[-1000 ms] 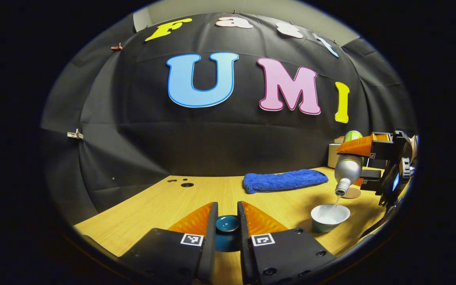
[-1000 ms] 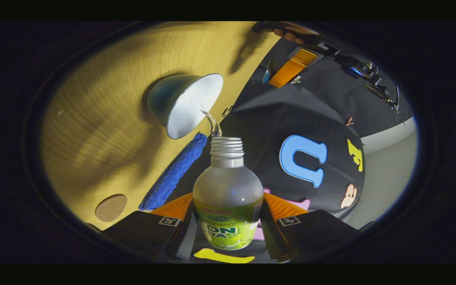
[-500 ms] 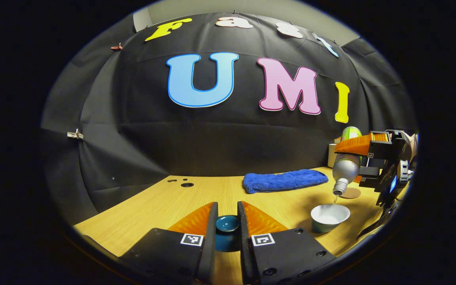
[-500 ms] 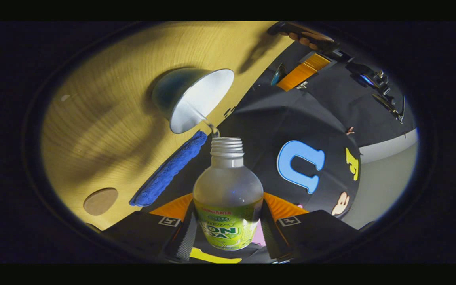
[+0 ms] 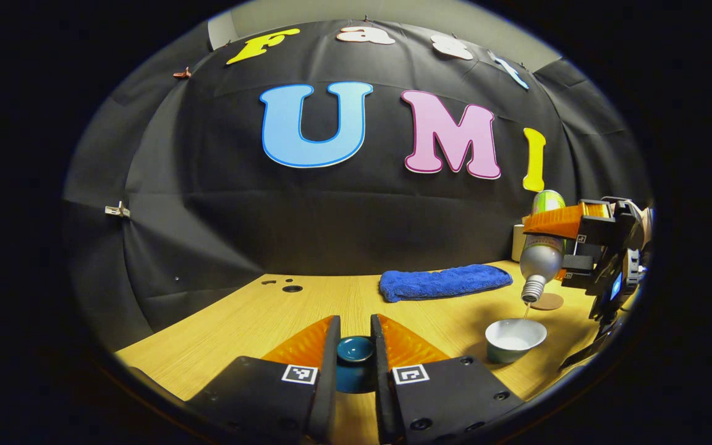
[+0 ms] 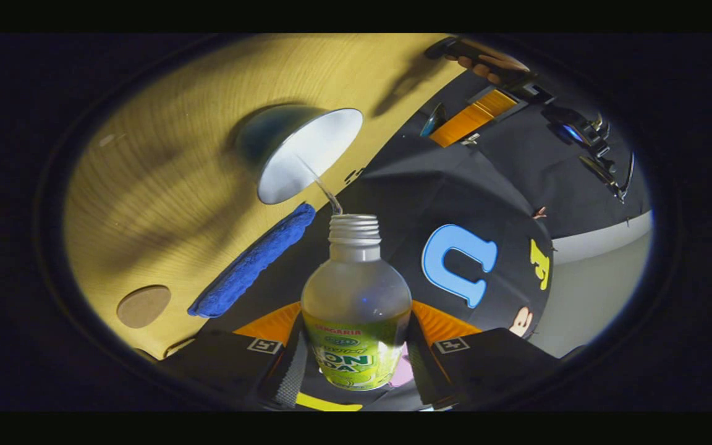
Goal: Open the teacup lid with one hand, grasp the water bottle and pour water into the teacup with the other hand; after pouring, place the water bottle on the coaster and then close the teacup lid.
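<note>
While the right gripper [image 6: 356, 364] holds the tipped water bottle [image 6: 356, 309] tight in its jaws and pours into the teacup [image 5: 515, 339] on the worktop [image 5: 269, 327], the left gripper [image 5: 355, 352] pinches the lid [image 5: 355, 350], so next the bottle must go upright onto the coaster [image 5: 547, 301].

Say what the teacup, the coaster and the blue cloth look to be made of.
Teacup: likely glazed ceramic, with a glossy white inside and a smooth teal outside. Coaster: probably cork or wood, a flat, matte brown disc. Blue cloth: soft terry or microfibre, with a fuzzy, nubby pile.
</note>
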Motion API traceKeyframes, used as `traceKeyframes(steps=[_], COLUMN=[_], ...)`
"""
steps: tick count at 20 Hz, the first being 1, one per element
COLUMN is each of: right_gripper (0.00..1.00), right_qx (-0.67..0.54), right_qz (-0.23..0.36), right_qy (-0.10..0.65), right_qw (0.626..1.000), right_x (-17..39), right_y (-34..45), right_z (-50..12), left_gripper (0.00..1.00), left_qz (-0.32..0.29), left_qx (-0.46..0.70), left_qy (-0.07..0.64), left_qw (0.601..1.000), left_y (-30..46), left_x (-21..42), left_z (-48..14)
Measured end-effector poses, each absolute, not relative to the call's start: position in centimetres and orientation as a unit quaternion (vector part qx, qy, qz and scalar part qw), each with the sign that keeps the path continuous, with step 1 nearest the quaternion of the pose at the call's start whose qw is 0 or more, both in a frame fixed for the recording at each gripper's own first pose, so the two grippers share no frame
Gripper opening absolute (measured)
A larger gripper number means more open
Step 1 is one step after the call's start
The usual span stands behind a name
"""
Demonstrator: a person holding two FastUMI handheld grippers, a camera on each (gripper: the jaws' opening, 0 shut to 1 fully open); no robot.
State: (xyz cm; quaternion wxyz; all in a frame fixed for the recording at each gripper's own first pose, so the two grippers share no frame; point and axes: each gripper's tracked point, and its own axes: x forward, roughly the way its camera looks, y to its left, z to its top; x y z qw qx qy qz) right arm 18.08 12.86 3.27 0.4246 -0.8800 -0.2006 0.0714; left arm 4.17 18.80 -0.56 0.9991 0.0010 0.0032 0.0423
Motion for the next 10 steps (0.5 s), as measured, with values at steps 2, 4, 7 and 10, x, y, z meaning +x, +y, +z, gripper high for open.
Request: traceKeyframes(steps=[2, 4, 7, 10], right_gripper=[0.73, 0.73, 0.73, 0.73], right_qx=[-0.88, -0.88, -0.879, -0.879], right_qz=[0.068, 0.064, 0.053, 0.05], right_qy=[-0.204, -0.211, -0.218, -0.225], right_qw=[0.423, 0.422, 0.421, 0.418], right_x=[17.9, 17.7, 17.5, 17.2], right_y=[12.9, 13.1, 13.1, 13.3], right_z=[3.7, 4.2, 5.3, 5.7], left_gripper=[0.3, 0.3, 0.31, 0.31], left_qz=[0.042, 0.043, 0.043, 0.043], left_qx=[0.001, 0.001, 0.001, 0.001], left_qy=[0.003, 0.003, 0.003, 0.003], left_qw=[0.999, 0.999, 0.999, 0.999], left_y=[18.8, 18.8, 18.7, 18.8], left_x=[4.1, 4.1, 4.1, 4.1], left_z=[-0.6, -0.6, -0.6, -0.6])
